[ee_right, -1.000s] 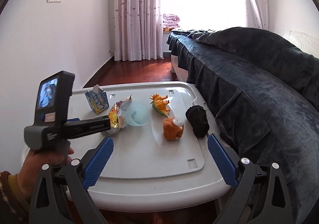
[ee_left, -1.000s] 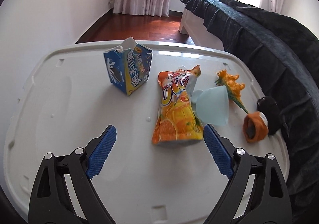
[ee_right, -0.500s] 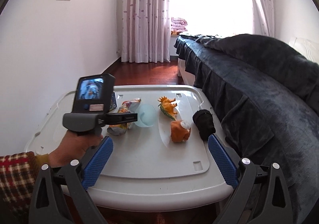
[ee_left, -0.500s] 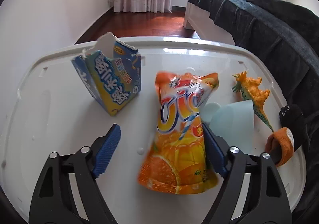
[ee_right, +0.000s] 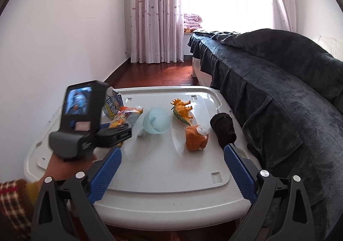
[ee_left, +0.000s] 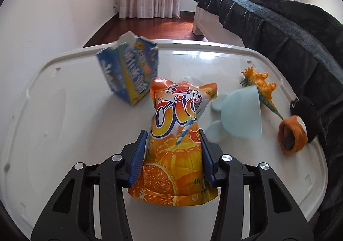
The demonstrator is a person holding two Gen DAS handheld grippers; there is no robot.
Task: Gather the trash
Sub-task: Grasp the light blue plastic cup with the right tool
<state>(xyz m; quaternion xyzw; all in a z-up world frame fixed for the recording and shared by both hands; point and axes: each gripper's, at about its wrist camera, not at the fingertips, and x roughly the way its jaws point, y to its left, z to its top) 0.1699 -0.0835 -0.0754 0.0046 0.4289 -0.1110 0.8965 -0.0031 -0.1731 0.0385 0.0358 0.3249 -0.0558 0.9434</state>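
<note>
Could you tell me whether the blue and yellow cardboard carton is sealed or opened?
Opened. The blue and yellow cardboard carton on the white plastic lid has a torn, ragged top edge with a white flap sticking up. Whether anything remains inside cannot be told.

Right gripper (ee_right: 171, 168): jaws wide apart, nothing between them.
Left gripper (ee_right: 120, 131): on the orange pouch (ee_right: 123, 117).
White table (ee_right: 163, 168): blue carton (ee_right: 113, 104), dinosaur toy (ee_right: 182, 110).

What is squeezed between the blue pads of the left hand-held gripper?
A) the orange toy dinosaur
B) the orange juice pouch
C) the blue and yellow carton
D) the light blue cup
B: in the left wrist view, the left hand-held gripper has its blue pads pressed against both sides of the orange juice pouch; its jaws have just been closing on it.
</note>
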